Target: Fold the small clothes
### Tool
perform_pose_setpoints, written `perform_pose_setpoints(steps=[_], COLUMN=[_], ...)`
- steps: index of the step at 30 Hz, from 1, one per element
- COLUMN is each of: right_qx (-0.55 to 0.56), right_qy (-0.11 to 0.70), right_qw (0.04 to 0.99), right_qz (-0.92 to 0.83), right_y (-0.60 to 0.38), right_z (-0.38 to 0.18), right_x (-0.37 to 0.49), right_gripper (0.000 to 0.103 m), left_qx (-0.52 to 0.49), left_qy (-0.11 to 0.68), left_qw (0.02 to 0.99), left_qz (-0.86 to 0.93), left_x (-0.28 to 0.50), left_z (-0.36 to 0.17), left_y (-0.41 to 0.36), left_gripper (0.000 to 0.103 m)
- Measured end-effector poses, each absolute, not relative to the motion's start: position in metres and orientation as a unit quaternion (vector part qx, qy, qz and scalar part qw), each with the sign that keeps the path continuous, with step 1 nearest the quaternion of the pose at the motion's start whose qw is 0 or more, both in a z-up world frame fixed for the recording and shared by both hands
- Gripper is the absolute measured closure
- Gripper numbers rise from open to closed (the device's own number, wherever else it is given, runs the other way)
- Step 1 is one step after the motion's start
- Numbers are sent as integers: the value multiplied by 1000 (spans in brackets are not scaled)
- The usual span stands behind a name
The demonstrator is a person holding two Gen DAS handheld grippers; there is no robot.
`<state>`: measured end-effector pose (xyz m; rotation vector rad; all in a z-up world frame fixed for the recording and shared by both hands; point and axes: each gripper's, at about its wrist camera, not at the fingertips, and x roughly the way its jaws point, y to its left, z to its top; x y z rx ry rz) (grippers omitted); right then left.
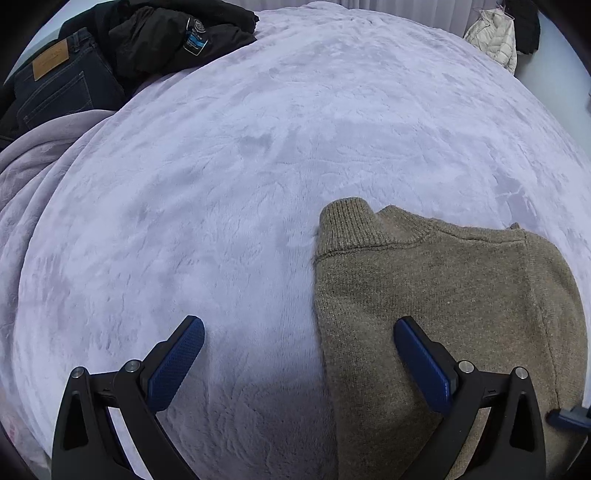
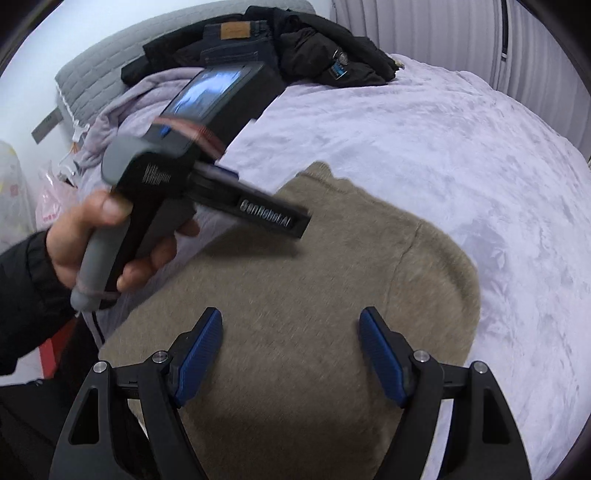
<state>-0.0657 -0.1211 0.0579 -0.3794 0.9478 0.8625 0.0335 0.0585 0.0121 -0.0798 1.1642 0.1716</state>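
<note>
A brown knitted sweater (image 1: 436, 295) lies folded on the lilac fleece blanket (image 1: 240, 184), collar pointing away. My left gripper (image 1: 299, 328) is open and empty, hovering over the sweater's left edge, one finger above the blanket and one above the knit. In the right wrist view the sweater (image 2: 295, 295) fills the centre. My right gripper (image 2: 291, 325) is open and empty above its near part. The left gripper's body, held in a hand (image 2: 92, 236), shows blurred above the sweater's left side.
Dark jeans (image 1: 55, 85) and a black jacket (image 1: 166, 40) are piled at the bed's far left; both also show in the right wrist view (image 2: 295, 48). A white puffer jacket (image 1: 495, 33) hangs at the back right. A grey headboard (image 2: 96, 74) is at the left.
</note>
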Motion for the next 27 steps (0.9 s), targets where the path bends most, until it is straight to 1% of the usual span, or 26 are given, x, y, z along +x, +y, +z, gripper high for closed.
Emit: perform_pose_setpoints(steps=[2,4,7,11,15,17,19,23,27], right_qx=[-184,-164,-185,-235,-222,-213,-206,-190,-167], right_qy=[416,422,407,396,381,376,390,422,420], right_qw=[800,802,810,811,812,810,804,801,804], right_qz=[391,390,380,361,382,397,399,380,387], right_y=[-132,-148,-163,-169,-170,-170,-166,-176,-189], right_z=[58,59,56,57,76,77,67,38,47], right_x=[-88,-102,-126,-147,-162,-168,-168,-164,-167], right_gripper=[23,23,23,23,23,23,23,23,23], left_qx=[-33,-31,-27,-11,-9,5,20,0,-12], left_qy=[549,549,543,511,498,503,515,524,523], left_qw=[831,831,835,856,866,863,855,850,849], left_qz=[80,79,82,74,47,46,57,58,72], left_x=[34,33,26,-13,-64,-86,-102,-120,-132], left_z=[13,15,26,56,72,69,59,44,54], left_y=[57,58,57,46,32,24,20,31,35], left_gripper=[0,0,0,0,0,0,0,0,0])
